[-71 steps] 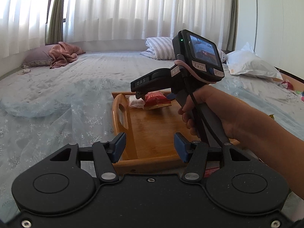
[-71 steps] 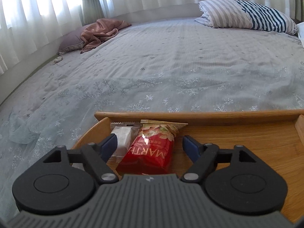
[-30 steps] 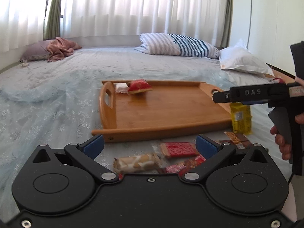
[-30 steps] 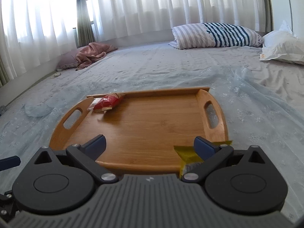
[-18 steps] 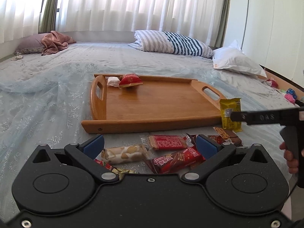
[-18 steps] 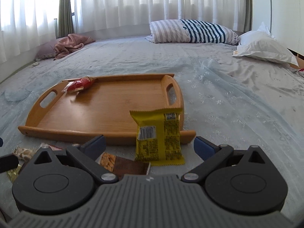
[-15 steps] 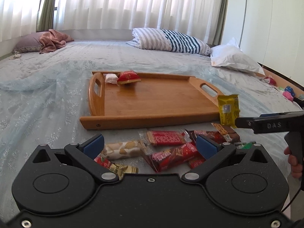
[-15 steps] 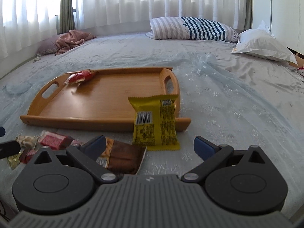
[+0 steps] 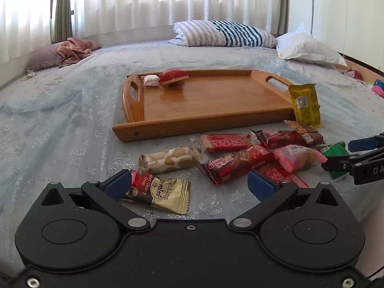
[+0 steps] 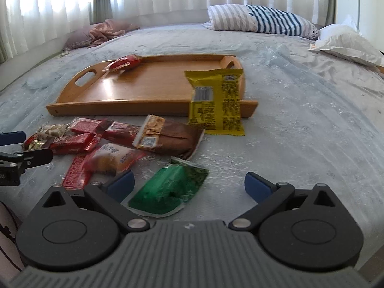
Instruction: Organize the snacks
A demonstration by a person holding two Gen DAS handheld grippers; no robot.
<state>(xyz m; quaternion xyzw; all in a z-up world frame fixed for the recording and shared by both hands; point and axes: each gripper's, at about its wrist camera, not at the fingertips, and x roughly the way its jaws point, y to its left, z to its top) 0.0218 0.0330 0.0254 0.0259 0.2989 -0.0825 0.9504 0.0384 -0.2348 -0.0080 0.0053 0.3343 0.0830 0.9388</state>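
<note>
A wooden tray [image 9: 216, 105] [image 10: 134, 91] lies on the bed with a red snack pack [image 9: 172, 76] [image 10: 124, 63] and a small white packet [image 9: 150, 80] in its far left corner. Several wrapped snacks lie on the bedspread in front of it: a yellow pack [image 9: 304, 105] [image 10: 216, 100] leaning on the tray, a brown bar [image 10: 168, 135], red bars [image 9: 237, 163], a beige bar [image 9: 165, 159], a gold candy [image 9: 158, 192] and a green pack [image 10: 168, 187]. My left gripper [image 9: 189, 182] is open above the gold candy. My right gripper [image 10: 188, 183] is open over the green pack.
A striped pillow [image 9: 223, 33] and a white pillow [image 9: 309, 48] lie at the far side of the bed. A pink cloth [image 9: 74, 50] sits at the far left by the curtains. The bed's edge runs close at the right, with small toys [image 9: 376, 88] beyond it.
The right gripper let go of the red pack in the tray's corner and drew back. Both grippers have pulled back and lowered over the loose snacks in front of the tray.
</note>
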